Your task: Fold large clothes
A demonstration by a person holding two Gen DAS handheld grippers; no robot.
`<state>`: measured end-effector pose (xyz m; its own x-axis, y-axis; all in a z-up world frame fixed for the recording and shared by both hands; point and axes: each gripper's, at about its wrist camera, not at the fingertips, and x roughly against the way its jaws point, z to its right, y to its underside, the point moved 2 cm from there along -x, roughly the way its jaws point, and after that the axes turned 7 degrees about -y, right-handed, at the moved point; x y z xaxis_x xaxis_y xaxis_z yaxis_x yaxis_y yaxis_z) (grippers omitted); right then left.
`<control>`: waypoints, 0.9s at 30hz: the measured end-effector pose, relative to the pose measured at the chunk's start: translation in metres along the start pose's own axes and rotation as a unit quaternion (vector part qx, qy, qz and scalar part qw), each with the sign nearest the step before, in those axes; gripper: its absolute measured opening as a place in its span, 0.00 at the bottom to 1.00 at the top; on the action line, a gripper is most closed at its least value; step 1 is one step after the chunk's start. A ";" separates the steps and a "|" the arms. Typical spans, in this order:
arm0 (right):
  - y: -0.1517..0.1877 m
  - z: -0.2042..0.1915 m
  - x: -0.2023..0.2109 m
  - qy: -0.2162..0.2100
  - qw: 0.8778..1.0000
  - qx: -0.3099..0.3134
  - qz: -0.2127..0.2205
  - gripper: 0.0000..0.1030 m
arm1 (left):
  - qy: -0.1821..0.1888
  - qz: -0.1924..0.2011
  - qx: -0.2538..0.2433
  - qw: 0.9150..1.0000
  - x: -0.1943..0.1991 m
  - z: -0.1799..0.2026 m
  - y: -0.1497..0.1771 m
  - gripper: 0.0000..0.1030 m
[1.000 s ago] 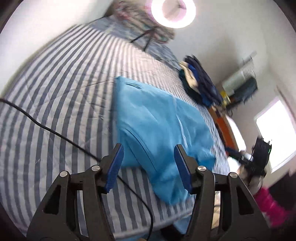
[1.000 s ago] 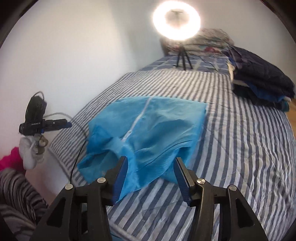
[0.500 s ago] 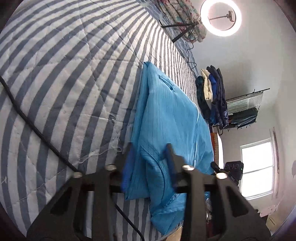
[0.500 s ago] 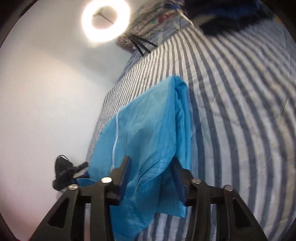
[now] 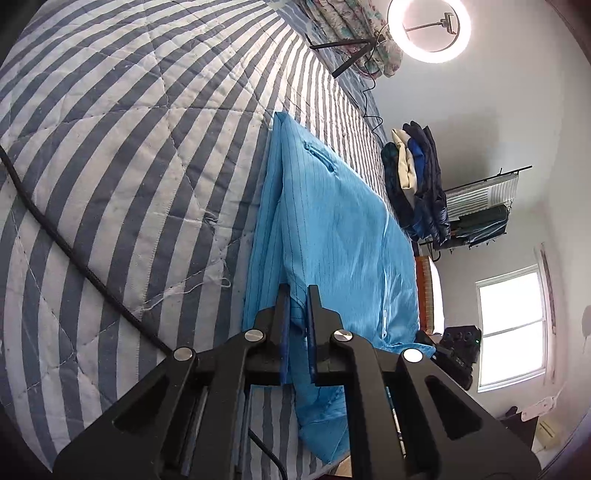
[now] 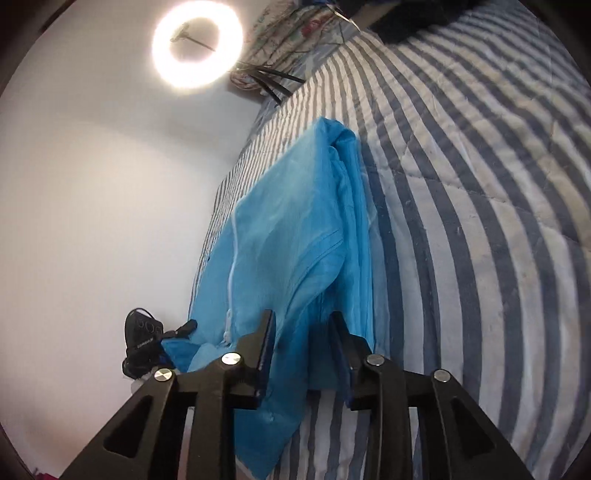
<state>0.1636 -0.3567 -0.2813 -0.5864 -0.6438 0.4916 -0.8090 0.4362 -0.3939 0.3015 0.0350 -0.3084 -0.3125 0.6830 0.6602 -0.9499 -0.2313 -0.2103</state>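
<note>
A bright blue zip-up garment point(image 5: 332, 221) lies partly folded on the striped bed cover point(image 5: 129, 147). In the left wrist view my left gripper point(image 5: 296, 295) is shut on the garment's near left edge, cloth pinched between the pads. In the right wrist view the same garment point(image 6: 288, 240) runs away from me, its white zipper showing. My right gripper point(image 6: 303, 325) sits over the garment's near right edge, jaws narrowed with cloth between them but a gap still visible.
A black cable point(image 5: 74, 251) crosses the bed to the left of the garment. A pile of dark clothes point(image 5: 417, 184) lies at the far side. A ring light point(image 5: 428, 29) on a tripod stands at the head of the bed. A white wall point(image 6: 92, 221) borders the bed.
Both grippers dropped from above the bed onto the garment's near edge. The left jaws closed on the cloth. The right jaws narrowed around the cloth.
</note>
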 end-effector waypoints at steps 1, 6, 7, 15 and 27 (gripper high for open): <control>0.000 -0.007 -0.001 -0.004 1.000 0.007 -0.005 0.32 | -0.001 0.000 -0.003 1.000 0.000 0.001 0.000 0.05; -0.007 -0.010 -0.026 0.007 1.000 -0.012 -0.022 0.26 | -0.003 0.001 -0.008 1.000 0.001 0.004 0.000 0.05; -0.008 -0.007 -0.031 0.001 0.999 -0.024 -0.022 0.12 | -0.008 0.002 -0.014 1.000 0.002 0.006 -0.001 0.05; 0.025 0.015 -0.026 0.030 0.998 -0.021 -0.041 0.00 | -0.059 -0.010 -0.058 0.997 -0.006 0.010 0.011 0.05; -0.024 -0.095 0.011 0.134 0.959 0.247 -0.023 0.29 | -0.113 0.074 -0.196 0.971 0.039 0.081 -0.010 0.11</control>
<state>0.1730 -0.3152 -0.1926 -0.5940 -0.4405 0.6731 -0.7553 0.0175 -0.6551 0.2993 0.0075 -0.2220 -0.4780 0.4826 0.7338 -0.8389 -0.0034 -0.5442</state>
